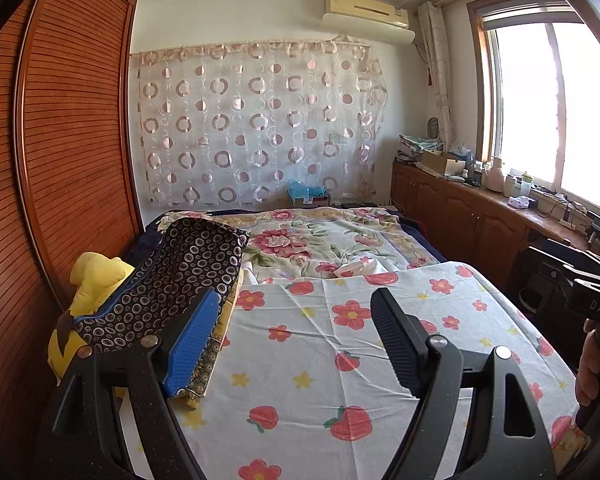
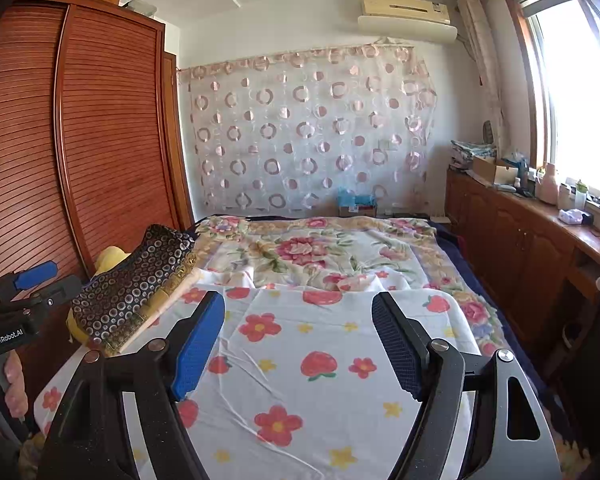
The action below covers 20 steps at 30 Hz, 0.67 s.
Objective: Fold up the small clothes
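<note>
"GenRobot.AI" on left claw (image 2: 36, 276); "DAS" on right claw (image 1: 592, 280)

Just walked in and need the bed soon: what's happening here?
A person holds a two-finger tool in each hand over the bed. Both the left tool and the right tool are open and hold nothing. Under them a white cloth printed with flowers and strawberries lies spread flat, not yet folded. A dark ring-patterned cloth lies piled at the left beside a yellow plush toy. Folding does not appear to have started.
</note>
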### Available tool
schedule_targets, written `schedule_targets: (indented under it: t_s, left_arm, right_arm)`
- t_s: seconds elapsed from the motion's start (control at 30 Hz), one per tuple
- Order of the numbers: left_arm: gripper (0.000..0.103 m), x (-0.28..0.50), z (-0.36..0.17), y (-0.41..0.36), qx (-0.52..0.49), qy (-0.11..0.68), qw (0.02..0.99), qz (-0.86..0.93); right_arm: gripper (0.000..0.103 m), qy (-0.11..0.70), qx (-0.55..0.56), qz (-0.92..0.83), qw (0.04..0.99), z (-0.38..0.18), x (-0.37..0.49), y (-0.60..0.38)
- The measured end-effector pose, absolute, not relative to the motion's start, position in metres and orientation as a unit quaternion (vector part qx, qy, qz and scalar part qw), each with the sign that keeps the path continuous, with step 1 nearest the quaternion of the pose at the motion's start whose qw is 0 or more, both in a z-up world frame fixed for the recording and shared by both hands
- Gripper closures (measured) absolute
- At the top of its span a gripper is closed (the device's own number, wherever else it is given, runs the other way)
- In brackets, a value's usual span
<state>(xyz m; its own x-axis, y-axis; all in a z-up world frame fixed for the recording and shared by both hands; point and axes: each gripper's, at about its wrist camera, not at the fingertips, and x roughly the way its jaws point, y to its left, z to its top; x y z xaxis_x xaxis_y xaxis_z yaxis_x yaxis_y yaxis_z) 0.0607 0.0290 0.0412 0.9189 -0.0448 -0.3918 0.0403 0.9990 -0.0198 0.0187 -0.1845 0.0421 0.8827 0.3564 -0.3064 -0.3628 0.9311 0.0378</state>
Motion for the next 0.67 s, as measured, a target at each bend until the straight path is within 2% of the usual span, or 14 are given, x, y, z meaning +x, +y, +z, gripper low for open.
schedule_targets:
  t_s: [0.67]
  left_arm:
    - [0.024, 0.0610, 0.0384, 0.0288, -0.006, 0.199, 0.980, -0.022]
  right_arm:
    - [0.025, 0.155, -0.009, 0.187, 0.970, 0.0423, 0.0207, -0.1840]
